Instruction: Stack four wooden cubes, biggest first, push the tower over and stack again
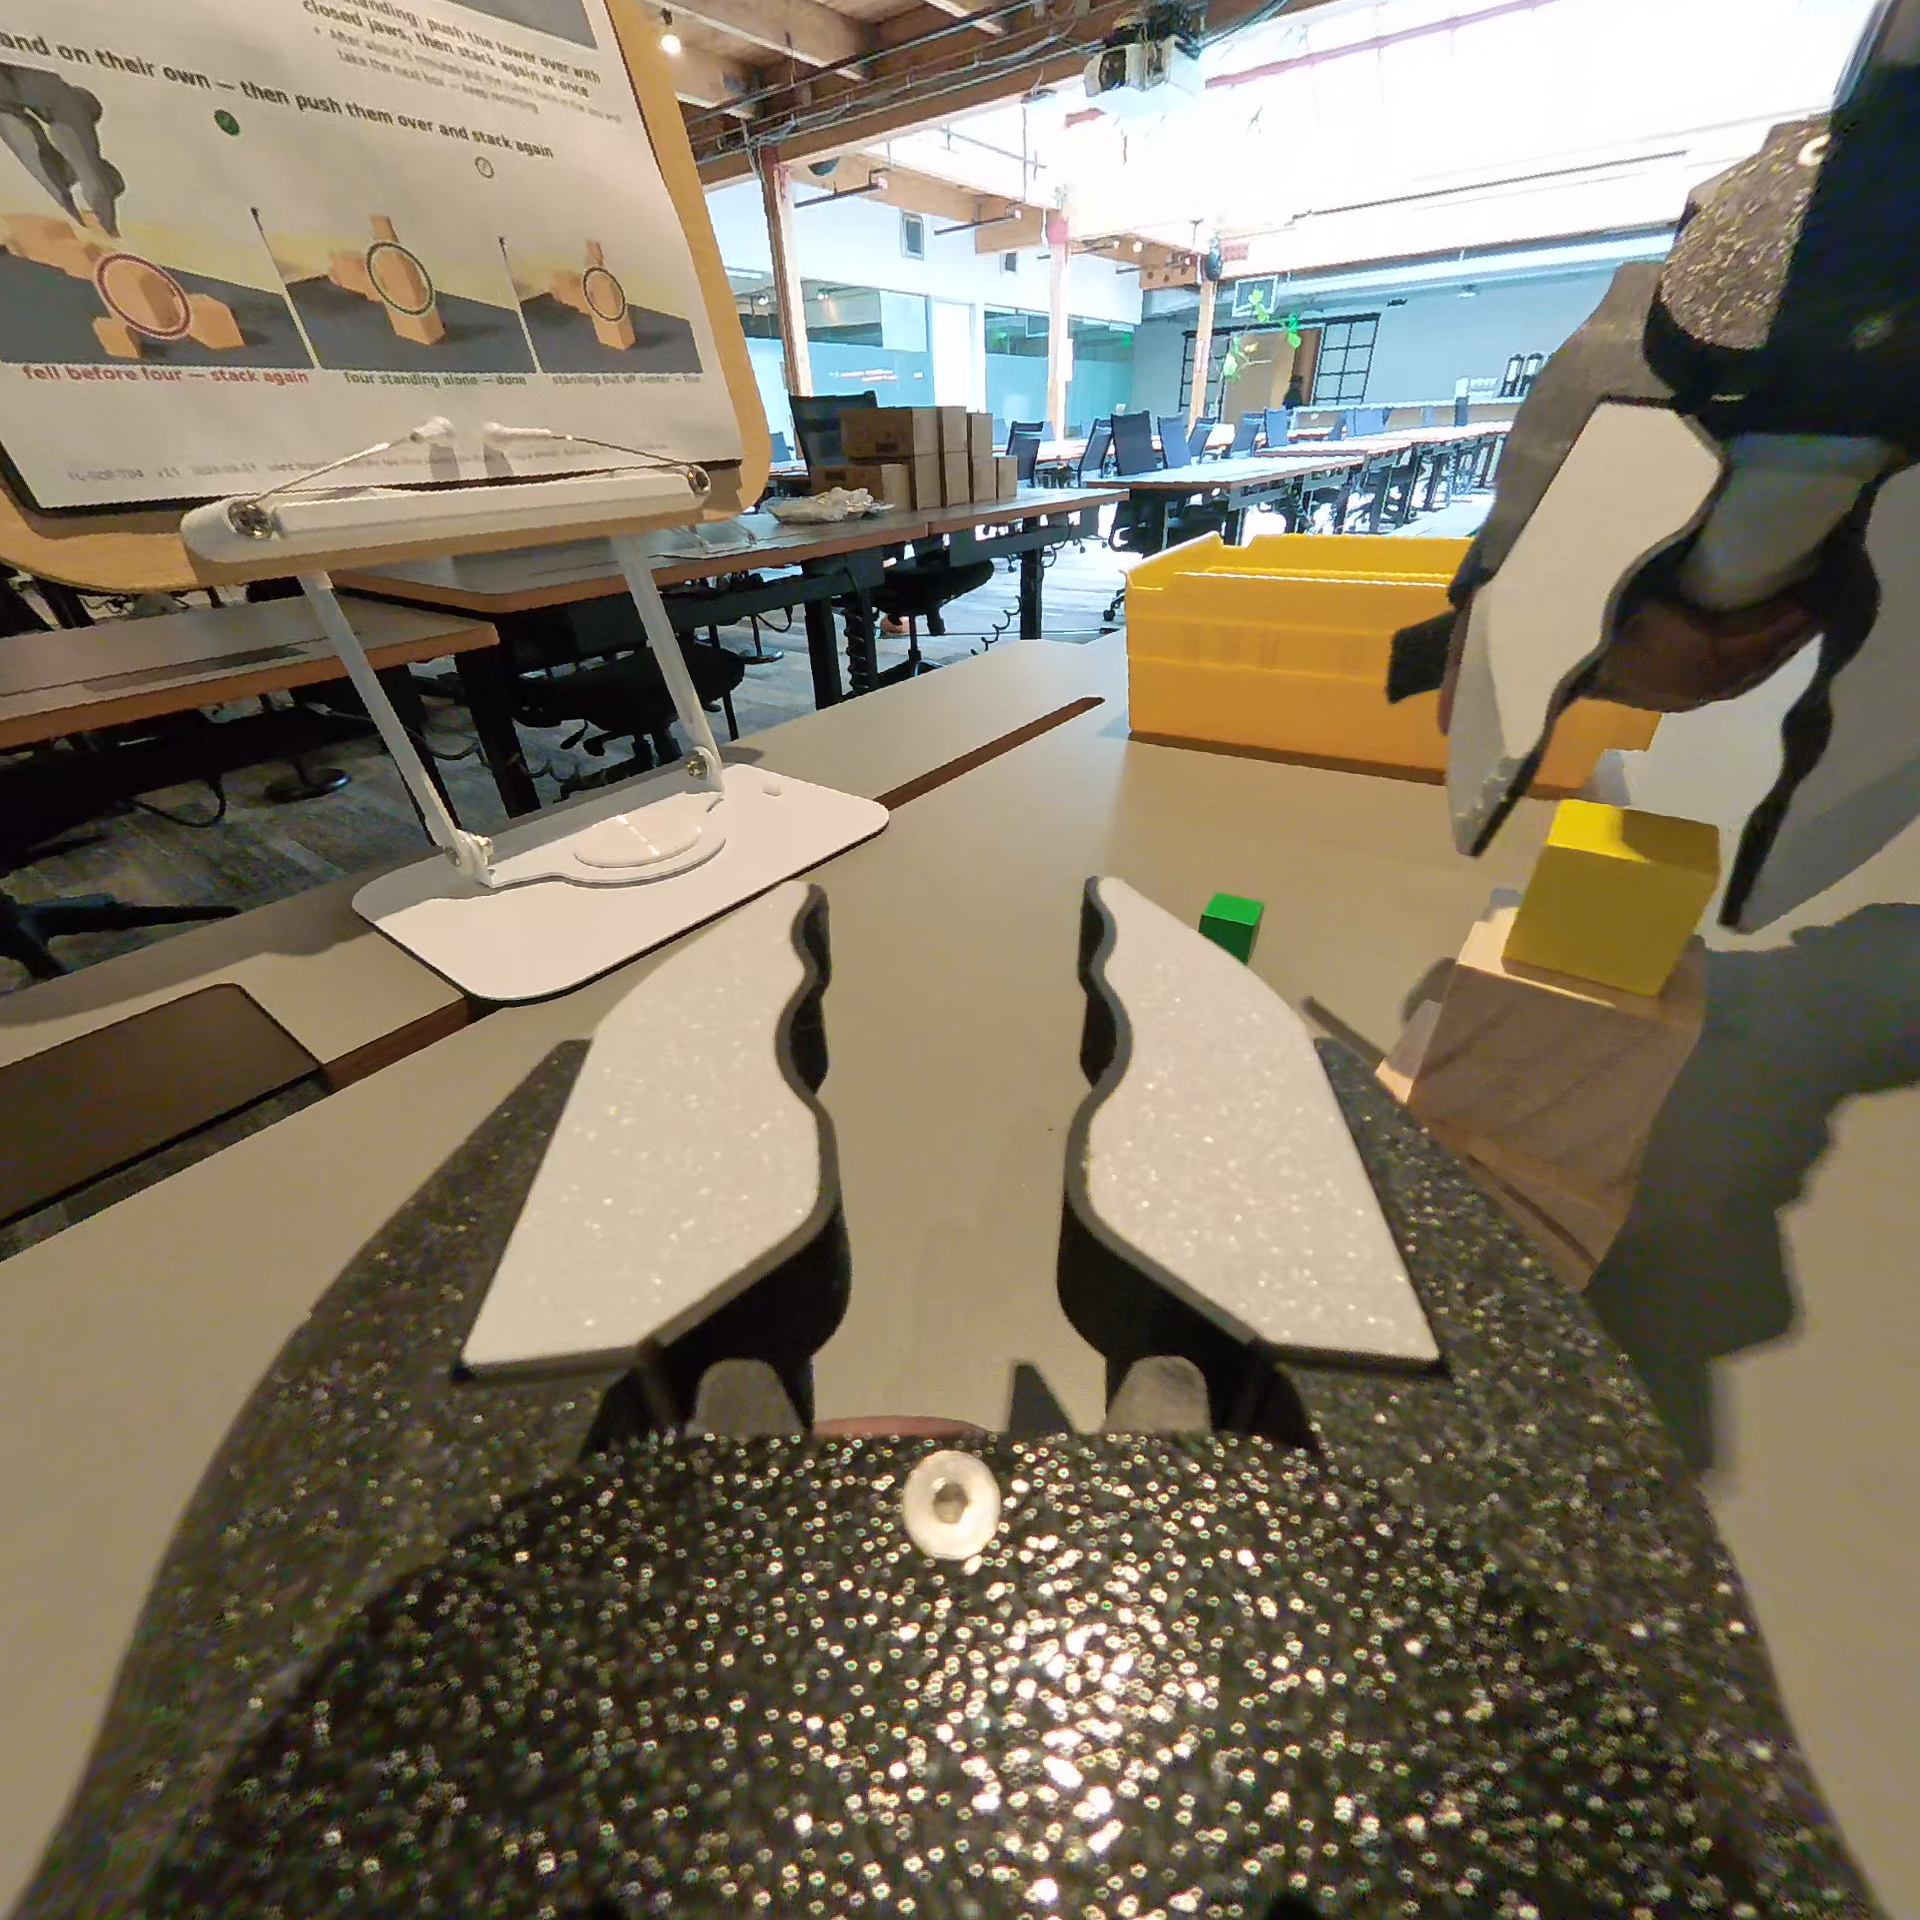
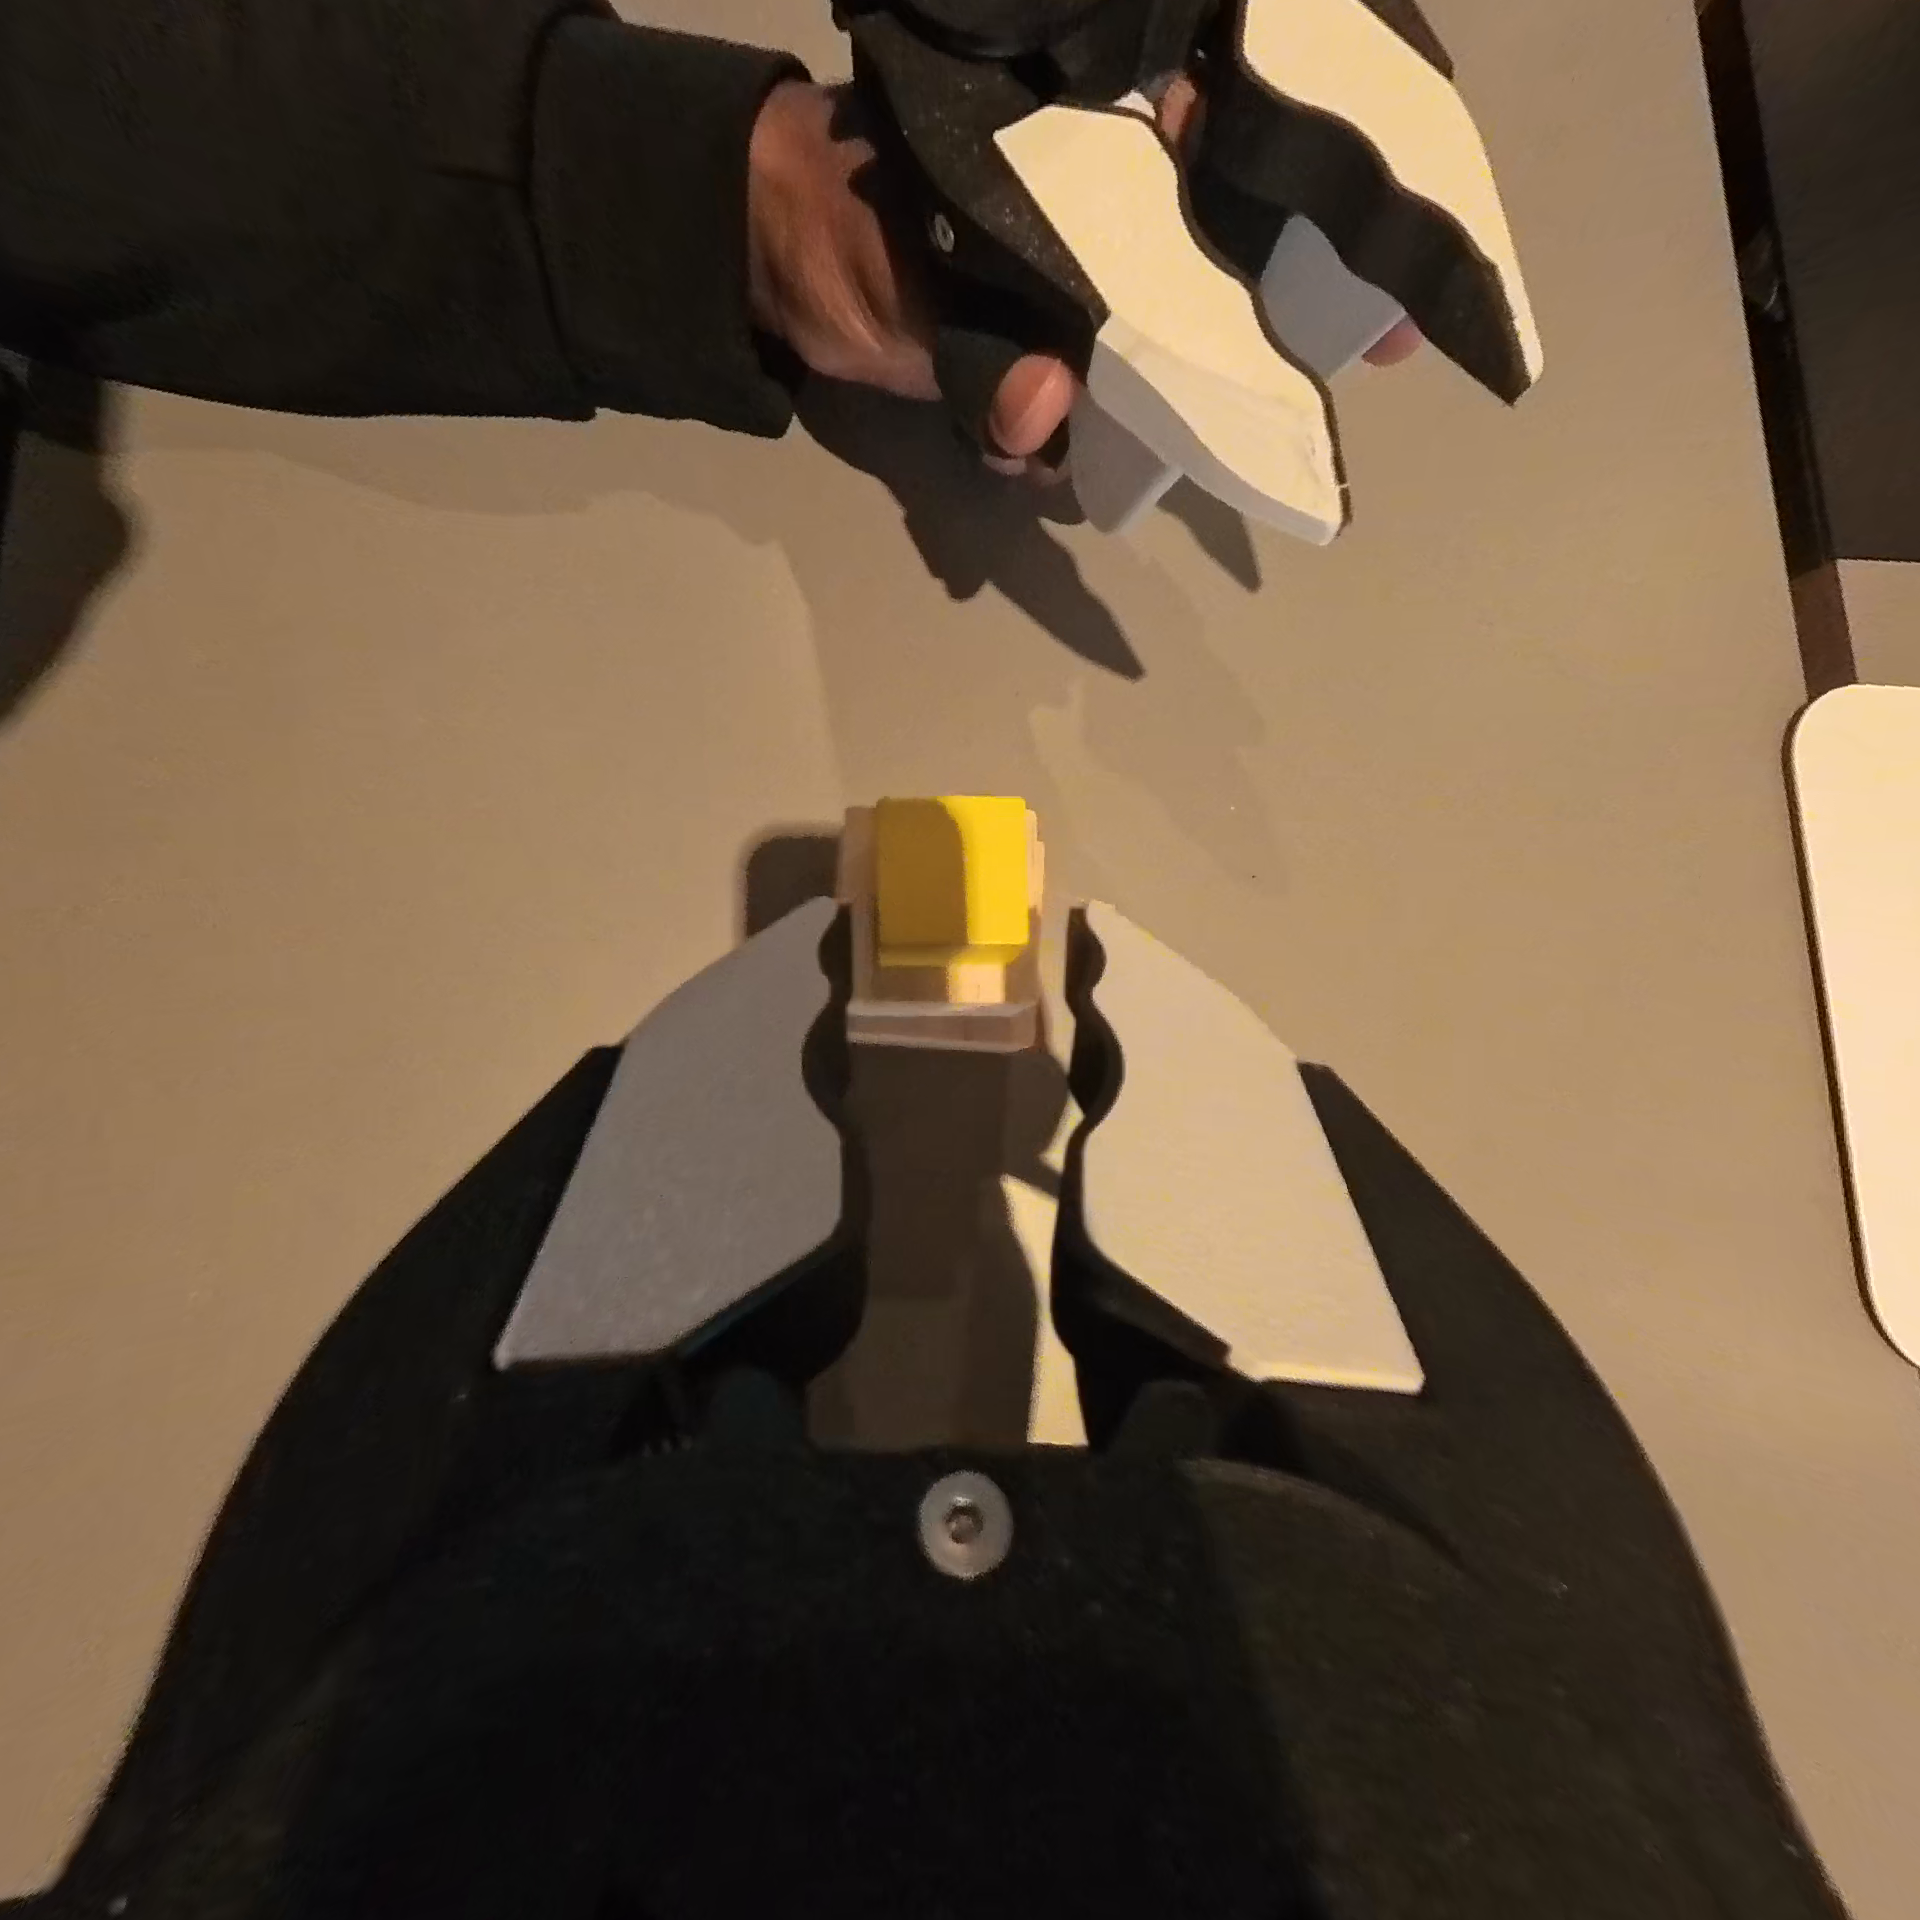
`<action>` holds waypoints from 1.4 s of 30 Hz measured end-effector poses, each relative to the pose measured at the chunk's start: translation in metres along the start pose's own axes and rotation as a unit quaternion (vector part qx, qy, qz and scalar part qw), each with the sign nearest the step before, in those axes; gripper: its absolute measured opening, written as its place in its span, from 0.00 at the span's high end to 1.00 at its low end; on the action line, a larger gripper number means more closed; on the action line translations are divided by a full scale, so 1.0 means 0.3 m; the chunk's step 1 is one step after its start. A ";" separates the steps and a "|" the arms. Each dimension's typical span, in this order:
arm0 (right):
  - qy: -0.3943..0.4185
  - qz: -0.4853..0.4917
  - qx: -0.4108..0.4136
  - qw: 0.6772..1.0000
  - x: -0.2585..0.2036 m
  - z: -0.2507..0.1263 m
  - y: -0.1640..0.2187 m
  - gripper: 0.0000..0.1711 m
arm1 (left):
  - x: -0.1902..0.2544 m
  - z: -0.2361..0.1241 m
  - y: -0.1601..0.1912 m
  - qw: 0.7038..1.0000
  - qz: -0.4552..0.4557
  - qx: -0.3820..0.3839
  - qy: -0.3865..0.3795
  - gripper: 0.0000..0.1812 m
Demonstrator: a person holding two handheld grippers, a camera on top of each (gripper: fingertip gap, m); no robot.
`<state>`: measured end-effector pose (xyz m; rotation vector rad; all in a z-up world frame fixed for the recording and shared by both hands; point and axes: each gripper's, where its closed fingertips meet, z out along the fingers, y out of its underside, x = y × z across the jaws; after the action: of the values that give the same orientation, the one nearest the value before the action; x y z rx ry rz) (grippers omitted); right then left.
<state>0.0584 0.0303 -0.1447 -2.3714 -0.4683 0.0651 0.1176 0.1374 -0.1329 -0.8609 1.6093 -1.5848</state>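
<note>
Left gripper (image 1: 951, 904) sits low over the grey table (image 1: 987, 790) in its own wrist view, jaws parted with bare tabletop between them and nothing held. Just past its right fingertip lies a small green cube (image 1: 1232, 925), alone on the table. Off to the right stands the tower: a big plain wooden cube (image 1: 1538, 1101) at the bottom, a smaller pale cube (image 1: 1488, 951) on it, and a yellow cube (image 1: 1610, 894) on top, set toward the far side and not centred. Right gripper (image 1: 1605, 868) hangs over the tower, pointing down, its fingers spread either side of the yellow cube and clear of it. Behind the tower is a yellow bin (image 1: 1288, 644), and to the left a white stand (image 1: 623, 873) carries a printed sheet (image 1: 343, 239). From the right wrist view, looking down, the right gripper (image 2: 951, 914) is open and empty, with the tower below its tips; the yellow cube (image 2: 951, 883) shows on top, with the pale cube (image 2: 971, 977) and the big cube (image 2: 935, 1023) as ledges under it. Across the table, a hand (image 2: 831, 260) in a dark sleeve (image 2: 364, 208) holds the left gripper (image 2: 1423, 457), its jaws parted and empty. Part of the stand's white base (image 2: 1860, 987) shows at the right edge.
</note>
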 end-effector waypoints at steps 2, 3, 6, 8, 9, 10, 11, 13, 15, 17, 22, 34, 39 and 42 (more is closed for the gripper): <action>-0.003 -0.002 0.005 1.000 -0.001 -0.011 -0.002 0.73 | 0.005 -0.001 0.000 1.000 0.000 0.001 0.006 0.75; -0.002 -0.004 0.008 1.000 0.000 -0.017 -0.002 0.71 | 0.007 -0.002 -0.001 1.000 0.000 0.001 0.008 0.75; -0.004 0.001 0.020 1.000 0.001 -0.027 0.001 0.67 | 0.009 -0.003 -0.002 1.000 -0.001 0.003 0.012 0.75; -0.008 0.010 0.017 1.000 -0.004 -0.012 0.026 0.66 | 0.010 -0.004 -0.003 1.000 -0.002 0.004 0.014 0.75; -0.007 0.015 0.014 1.000 -0.005 0.000 0.042 0.64 | 0.010 -0.004 -0.004 1.000 -0.003 0.005 0.015 0.75; -0.005 0.020 0.011 1.000 -0.003 0.010 0.057 0.63 | 0.010 -0.004 -0.004 1.000 -0.003 0.004 0.015 0.75; -0.003 0.026 0.013 1.000 -0.003 0.020 0.064 0.62 | 0.010 -0.004 -0.003 1.000 -0.004 0.004 0.016 0.75; 0.002 0.035 0.024 0.999 -0.002 0.032 0.065 0.62 | 0.010 -0.004 -0.003 1.000 -0.005 0.004 0.016 0.75; 0.009 0.043 0.040 0.998 0.000 0.043 0.055 0.62 | 0.010 -0.005 -0.004 1.000 -0.005 0.005 0.016 0.75; 0.015 0.047 0.044 0.998 -0.001 0.055 0.053 0.64 | 0.009 -0.004 -0.004 1.000 -0.006 0.004 0.016 0.75; 0.022 0.055 0.049 0.997 -0.006 0.066 0.045 0.74 | 0.008 -0.005 -0.004 1.000 -0.008 0.005 0.016 0.75; 0.025 0.062 0.038 0.997 -0.003 0.056 0.052 0.68 | 0.008 -0.006 -0.005 1.000 -0.008 0.006 0.016 0.75; 0.021 0.040 0.023 0.999 0.032 -0.010 0.097 0.63 | 0.006 -0.008 -0.007 1.000 -0.012 0.008 0.017 0.75; 0.048 0.049 0.031 0.997 0.122 -0.066 0.157 0.62 | 0.006 -0.008 -0.007 1.000 -0.012 0.008 0.017 0.75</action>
<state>0.1109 -0.0017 -0.1580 -2.3239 -0.2998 0.0107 0.1146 0.1369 -0.1310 -0.8516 1.6139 -1.6343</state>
